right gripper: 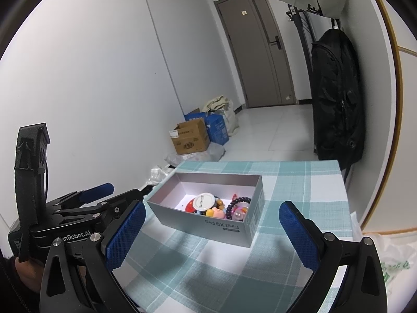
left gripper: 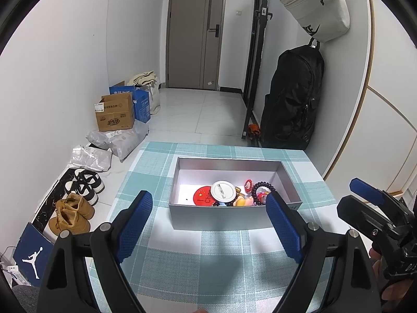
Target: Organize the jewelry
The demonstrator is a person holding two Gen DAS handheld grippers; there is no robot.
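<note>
A silver cardboard box [left gripper: 224, 217] [right gripper: 208, 228] stands on the teal plaid tablecloth [left gripper: 208, 260] [right gripper: 234, 274]. Inside lie a white round badge [left gripper: 222, 191] [right gripper: 205, 201], a red round badge [left gripper: 203, 195], a dark bead bracelet [left gripper: 263, 186] [right gripper: 241, 200] and small colourful charms [left gripper: 242, 201] [right gripper: 216, 211]. My left gripper [left gripper: 208, 224] hovers over the cloth just in front of the box, open, nothing between its blue pads. My right gripper [right gripper: 212, 230] is also open and empty, in front of the box's near corner; it shows at the right edge of the left wrist view [left gripper: 378, 208].
The table ends just past the box. A black backpack [left gripper: 294, 99] [right gripper: 336, 99] and a grey bag [left gripper: 318, 5] hang on the right wall. Cardboard boxes [left gripper: 117, 114] [right gripper: 192, 135], parcels [left gripper: 117, 140] and shoes [left gripper: 75, 208] lie on the floor at left. A plastic bag [right gripper: 391, 263] sits at the table's right.
</note>
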